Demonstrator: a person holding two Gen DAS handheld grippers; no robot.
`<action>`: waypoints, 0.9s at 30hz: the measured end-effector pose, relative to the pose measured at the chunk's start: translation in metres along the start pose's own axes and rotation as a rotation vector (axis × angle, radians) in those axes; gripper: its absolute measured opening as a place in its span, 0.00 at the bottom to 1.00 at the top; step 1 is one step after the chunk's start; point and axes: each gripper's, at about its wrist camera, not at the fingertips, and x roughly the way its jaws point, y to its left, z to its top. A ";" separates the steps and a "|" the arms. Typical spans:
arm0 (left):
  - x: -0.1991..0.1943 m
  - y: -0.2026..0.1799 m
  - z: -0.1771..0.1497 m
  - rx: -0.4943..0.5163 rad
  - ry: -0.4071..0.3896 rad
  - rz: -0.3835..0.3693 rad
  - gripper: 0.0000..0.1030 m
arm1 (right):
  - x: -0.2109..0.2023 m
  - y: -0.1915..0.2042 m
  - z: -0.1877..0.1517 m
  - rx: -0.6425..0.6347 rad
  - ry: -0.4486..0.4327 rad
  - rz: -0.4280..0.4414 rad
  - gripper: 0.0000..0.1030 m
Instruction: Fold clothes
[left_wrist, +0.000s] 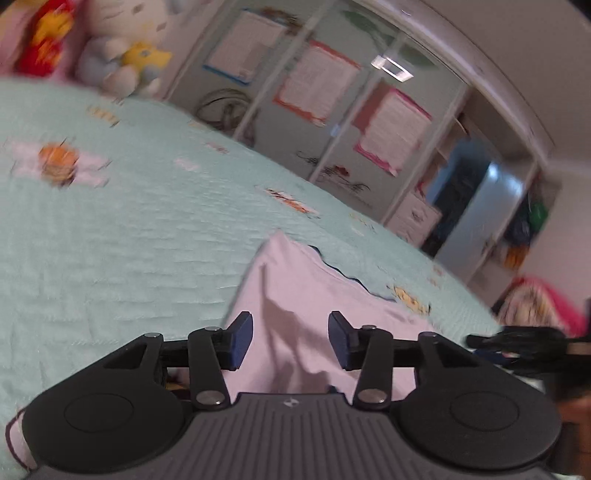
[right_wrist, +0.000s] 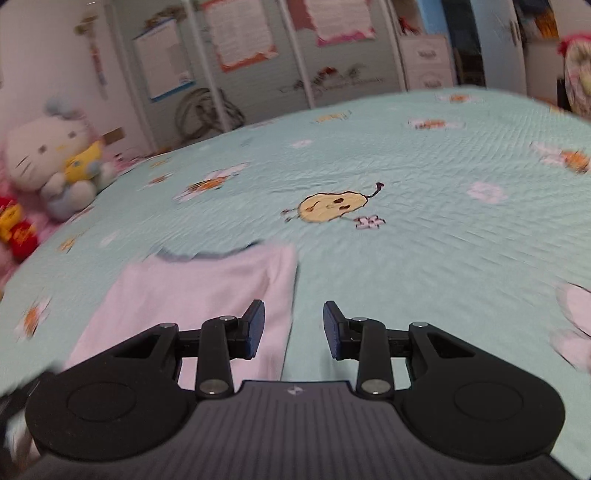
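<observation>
Left wrist view: plush cat (left_wrist: 118, 55) upper left, blurred. Mint bed (left_wrist: 129, 240) fills middle. Left tongs (left_wrist: 290, 339) lower centre, apart, empty, over pink garment (left_wrist: 295, 288) lying flat on bed.

Right wrist view: garment (right_wrist: 192, 291) lower left of centre. Right tongs (right_wrist: 293, 330) apart, empty, straddling garment's right edge. Pear print (right_wrist: 332, 206) centre.

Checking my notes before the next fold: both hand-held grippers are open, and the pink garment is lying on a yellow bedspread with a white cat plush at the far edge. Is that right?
Not quite. The bedspread is pale mint green, not yellow, as the right wrist view shows. The rest holds: the left hand-held gripper and the right hand-held gripper are both open, the pink garment lies on the bedspread, and the white cat plush sits at the far edge.
</observation>
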 end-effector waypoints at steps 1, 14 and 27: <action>0.002 0.003 -0.002 -0.015 0.002 -0.006 0.46 | 0.016 -0.004 0.006 0.027 0.013 0.000 0.34; 0.013 0.017 -0.014 -0.098 0.023 -0.035 0.46 | 0.080 -0.038 0.016 0.256 0.060 0.202 0.35; 0.016 0.015 -0.014 -0.083 0.038 -0.016 0.46 | 0.097 -0.041 0.013 0.279 0.050 0.194 0.00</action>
